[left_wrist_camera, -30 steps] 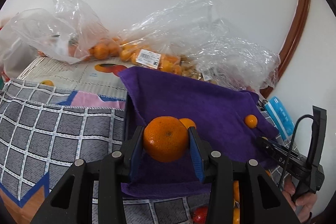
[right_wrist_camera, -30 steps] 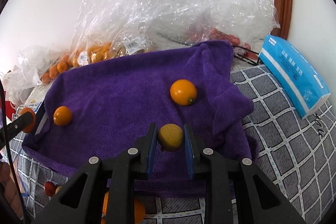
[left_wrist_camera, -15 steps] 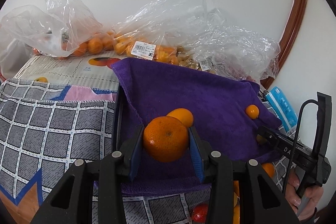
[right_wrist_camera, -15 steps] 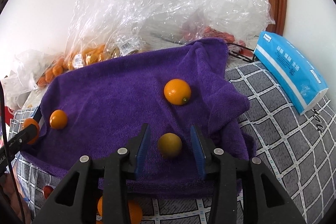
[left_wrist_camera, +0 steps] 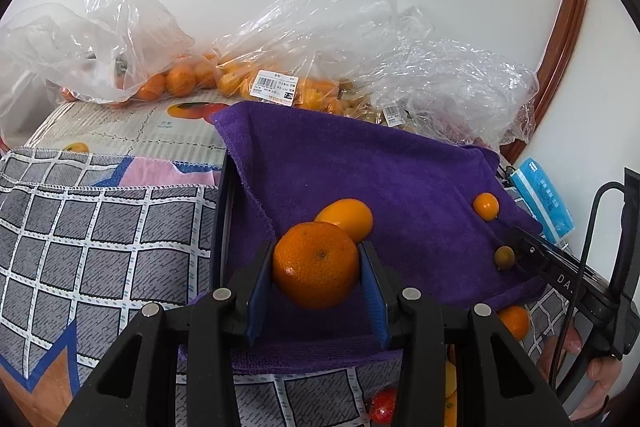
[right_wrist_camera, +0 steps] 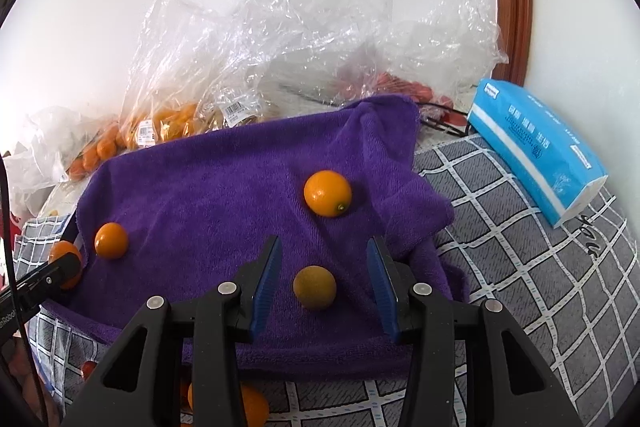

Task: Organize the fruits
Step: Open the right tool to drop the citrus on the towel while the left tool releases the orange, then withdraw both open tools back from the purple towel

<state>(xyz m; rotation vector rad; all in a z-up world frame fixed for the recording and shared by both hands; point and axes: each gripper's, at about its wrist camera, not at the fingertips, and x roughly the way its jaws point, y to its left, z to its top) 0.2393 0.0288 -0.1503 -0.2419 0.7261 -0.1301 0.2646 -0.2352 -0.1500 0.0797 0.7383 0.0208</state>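
Note:
My left gripper (left_wrist_camera: pixel 316 281) is shut on a large tangerine (left_wrist_camera: pixel 316 265) and holds it over the near left part of the purple towel (left_wrist_camera: pixel 360 179). A small orange fruit (left_wrist_camera: pixel 346 219) lies on the towel just behind it. My right gripper (right_wrist_camera: pixel 325 281) is open, and a dull yellow-brown round fruit (right_wrist_camera: pixel 315 287) lies on the towel (right_wrist_camera: pixel 208 187) between its fingers. A round orange fruit (right_wrist_camera: pixel 327 193) lies farther back, and a smaller one (right_wrist_camera: pixel 111 239) lies at the towel's left edge.
Clear plastic bags of oranges (left_wrist_camera: pixel 192 79) and other fruit (right_wrist_camera: pixel 176 119) lie along the back wall. A blue tissue pack (right_wrist_camera: pixel 536 151) lies at the right on the grey checked cloth (right_wrist_camera: pixel 520 267). Loose fruit (right_wrist_camera: pixel 248 407) lies below the towel's front edge.
My right gripper opened and let go of the yellow-brown fruit, which now rests on the towel. My left gripper moved forward over the towel with the tangerine still held.

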